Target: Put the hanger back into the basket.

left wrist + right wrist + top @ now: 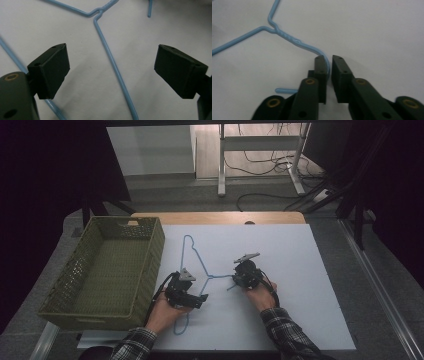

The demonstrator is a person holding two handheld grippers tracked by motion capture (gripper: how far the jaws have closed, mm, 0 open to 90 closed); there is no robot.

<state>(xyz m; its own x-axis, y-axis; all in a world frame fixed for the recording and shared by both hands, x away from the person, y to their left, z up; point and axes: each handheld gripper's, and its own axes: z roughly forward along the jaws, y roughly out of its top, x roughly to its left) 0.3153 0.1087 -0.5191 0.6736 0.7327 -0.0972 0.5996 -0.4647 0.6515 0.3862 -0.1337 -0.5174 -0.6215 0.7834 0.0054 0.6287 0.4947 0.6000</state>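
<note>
While thin blue wire hanger (200, 270) lies flat | right tool (327, 67) clamps its curved hook | left tool (111, 67) agape astride one arm.

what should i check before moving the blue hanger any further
1. Right gripper shut on the hook of the blue wire hanger: ok, the wire runs between the closed pads.
2. Left gripper open with one hanger arm between its jaws: ok, the pads stand apart from the wire.
3. Left grip on the hanger: not ok, nothing clamped yet.
4. Hanger flat on the white table: ok as far as the high view shows.
5. Green basket apart from the hanger: ok, it sits to the left, with no contact seen.
6. How firmly the right gripper holds the hook: cannot tell.
</note>
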